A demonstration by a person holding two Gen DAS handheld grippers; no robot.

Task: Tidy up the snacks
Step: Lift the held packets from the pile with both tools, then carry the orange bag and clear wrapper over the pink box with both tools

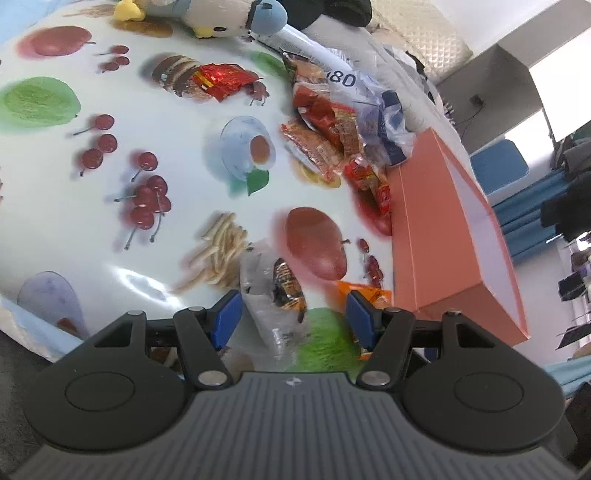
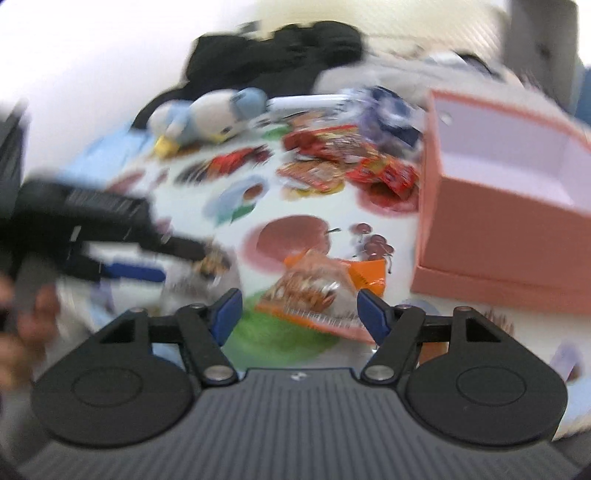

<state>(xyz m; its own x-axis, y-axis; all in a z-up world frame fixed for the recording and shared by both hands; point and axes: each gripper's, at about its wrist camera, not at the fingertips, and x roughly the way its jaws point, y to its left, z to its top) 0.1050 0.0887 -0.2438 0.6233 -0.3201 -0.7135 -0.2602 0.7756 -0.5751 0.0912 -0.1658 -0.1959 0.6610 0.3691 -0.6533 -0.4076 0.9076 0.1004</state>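
Note:
In the left wrist view my left gripper (image 1: 293, 315) stands open over a clear snack packet with a brown and orange label (image 1: 273, 295); the packet lies on the tablecloth between the blue pads (image 1: 227, 314), untouched. An orange snack packet (image 1: 365, 291) peeks from behind the right finger. The right wrist view is blurred: my right gripper (image 2: 299, 312) is open with the orange packet (image 2: 317, 291) lying between its fingers, its right edge close to the right pad. The left gripper (image 2: 181, 262) reaches in from the left there. The salmon-orange box (image 1: 443, 236) (image 2: 498, 221) stands open at right.
A pile of red snack packets (image 1: 332, 136) (image 2: 332, 155) lies beyond the box, with blue wrappers behind it. One red packet (image 1: 221, 79) lies apart at the back. A plush toy (image 1: 207, 18) (image 2: 207, 118) rests at the far edge. A hand (image 2: 26, 325) shows at lower left.

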